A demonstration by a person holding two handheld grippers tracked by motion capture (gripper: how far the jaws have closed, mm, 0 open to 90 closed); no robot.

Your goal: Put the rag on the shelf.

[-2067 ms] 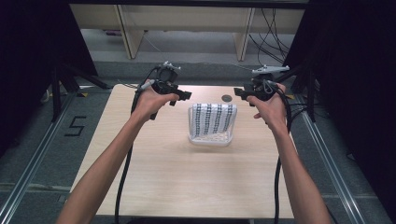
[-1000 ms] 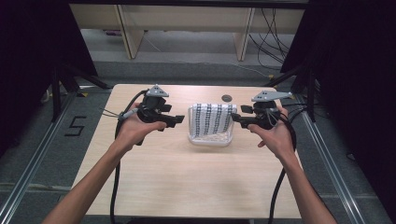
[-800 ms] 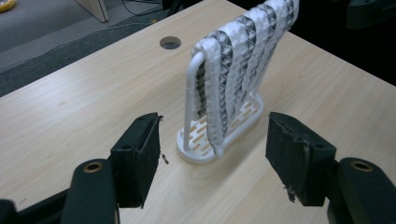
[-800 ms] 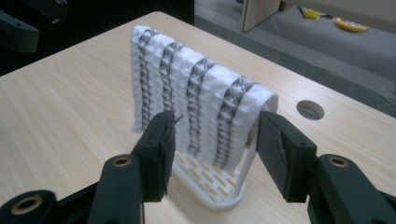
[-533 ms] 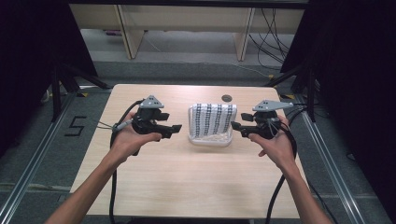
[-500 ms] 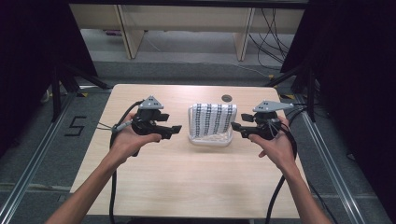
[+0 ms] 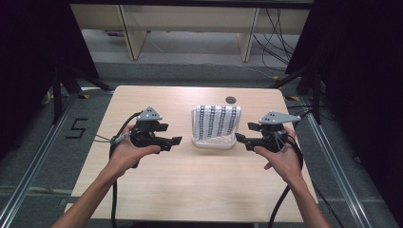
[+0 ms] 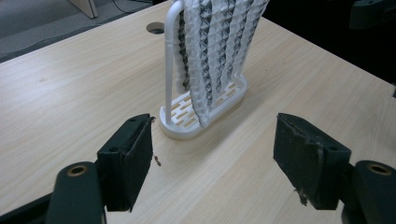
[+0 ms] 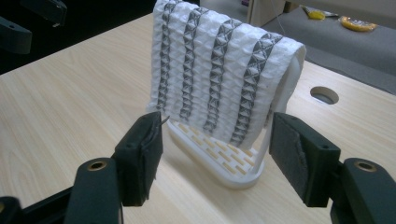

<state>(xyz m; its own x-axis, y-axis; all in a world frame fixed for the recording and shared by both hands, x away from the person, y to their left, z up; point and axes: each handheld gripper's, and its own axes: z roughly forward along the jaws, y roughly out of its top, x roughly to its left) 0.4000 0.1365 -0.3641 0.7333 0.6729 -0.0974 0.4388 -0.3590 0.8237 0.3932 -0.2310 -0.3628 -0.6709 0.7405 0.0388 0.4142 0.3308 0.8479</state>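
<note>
A white towel with dark stripes (image 7: 216,122) hangs over a white rack with a slotted base (image 7: 214,141) in the middle of the table. My left gripper (image 7: 170,134) is held low to the left of the rack and points at it. Its jaws have just been opening and hold nothing; between them in the left gripper view (image 8: 212,158) I see the towel (image 8: 215,42) and rack base (image 8: 187,123) ahead. My right gripper (image 7: 244,132) mirrors it on the right, jaws also just opening and empty (image 9: 217,154), with the towel (image 9: 219,74) close in front.
A round cable hole (image 7: 231,100) lies in the wooden table behind the rack. Bare tabletop (image 7: 199,180) spreads in front of the rack. Dark curtains stand at both sides, and a floor mark "5" (image 7: 76,128) is left of the table.
Both hands came down and back toward the near side, from beside the rack's top to low at its two sides. Both pairs of jaws stand wider apart.
</note>
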